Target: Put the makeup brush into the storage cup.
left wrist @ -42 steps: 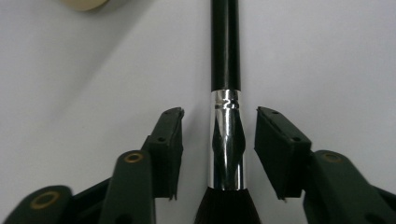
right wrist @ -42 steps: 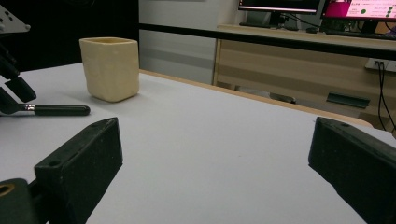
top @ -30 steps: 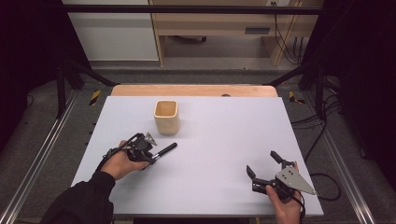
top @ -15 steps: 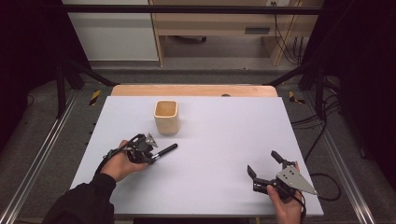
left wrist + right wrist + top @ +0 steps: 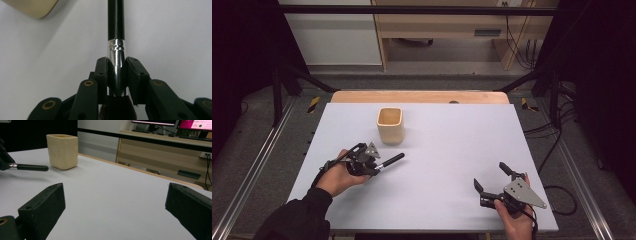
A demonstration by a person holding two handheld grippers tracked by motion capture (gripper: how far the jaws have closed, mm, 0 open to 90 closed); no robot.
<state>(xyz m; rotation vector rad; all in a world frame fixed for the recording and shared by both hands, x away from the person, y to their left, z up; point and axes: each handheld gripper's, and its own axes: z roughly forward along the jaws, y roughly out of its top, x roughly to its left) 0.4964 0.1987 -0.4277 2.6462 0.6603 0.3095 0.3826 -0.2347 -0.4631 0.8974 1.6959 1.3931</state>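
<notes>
At the left of the white worktop [image 5: 447, 150], the left gripper [image 5: 373, 162] lies low in the person's left hand [image 5: 337, 177], its jaws clamped on a brush [image 5: 389, 161]. In the left gripper view the two black pads press from either side on the brush's shiny metal collar [image 5: 116, 65], and the black handle [image 5: 116, 17] runs straight out from between them; dark bristles seem to sit behind the pads, though that part is too shadowed to be sure. In the high view the handle points toward the right and slightly away from the person, just above or on the worktop; which of the two I cannot tell. A cream-coloured cup [image 5: 390, 125] stands upright a little beyond the brush, near the middle of the far half of the worktop, apart from the handle's tip. Well over to the right, near the front edge, the right gripper [image 5: 493, 181] rests in the person's right hand [image 5: 514, 220], with its grey three-cornered plate on top. Its jaws stand wide apart, and nothing lies between them.
</notes>
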